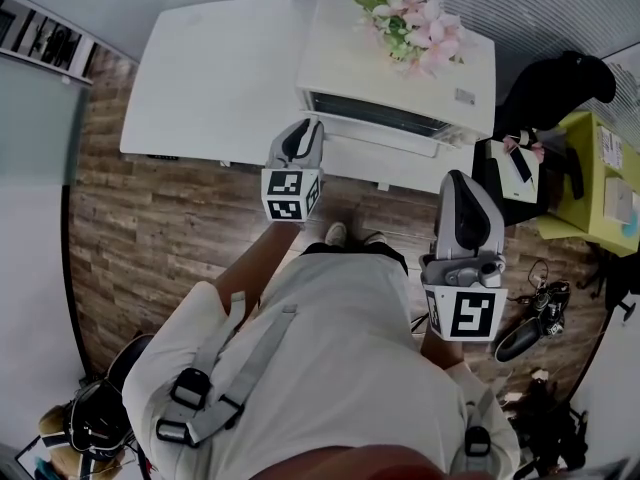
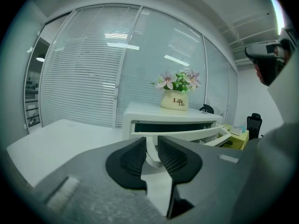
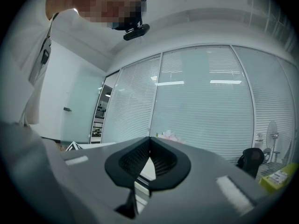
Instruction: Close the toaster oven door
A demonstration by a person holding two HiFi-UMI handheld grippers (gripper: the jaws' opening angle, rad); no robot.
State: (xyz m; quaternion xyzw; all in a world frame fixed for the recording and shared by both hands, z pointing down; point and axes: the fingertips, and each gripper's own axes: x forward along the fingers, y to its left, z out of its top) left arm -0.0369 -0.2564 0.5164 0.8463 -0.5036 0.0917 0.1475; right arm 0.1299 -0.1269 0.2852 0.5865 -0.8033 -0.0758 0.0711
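A wood-plank floor [image 1: 150,228] runs under a white desk [image 1: 210,78] set against a wall of closed blinds [image 2: 93,69]. The toaster oven [image 1: 350,58], white as well, sits on the right part of this desk, facing the person. Its door [image 2: 187,135] is partly open, with the top edge leaning out from the oven's front and a dark strip of opening showing above it. A cream pot [image 2: 174,100] of pink and white flowers [image 1: 415,18] stands on the oven's roof, toward its right rear. The left claw [image 2: 150,141] is held at the front left corner of the oven, level with the leaning door. Its jaws stand a little apart, and the left end of the door's white handle [image 2: 152,157] shows in the narrow gap between them. Whether the pads actually press on the handle cannot be told. The right claw [image 3: 149,139] hangs well back from the desk, over the floor at the person's right side. It points toward the blinds, and its jaw tips meet with nothing between them.
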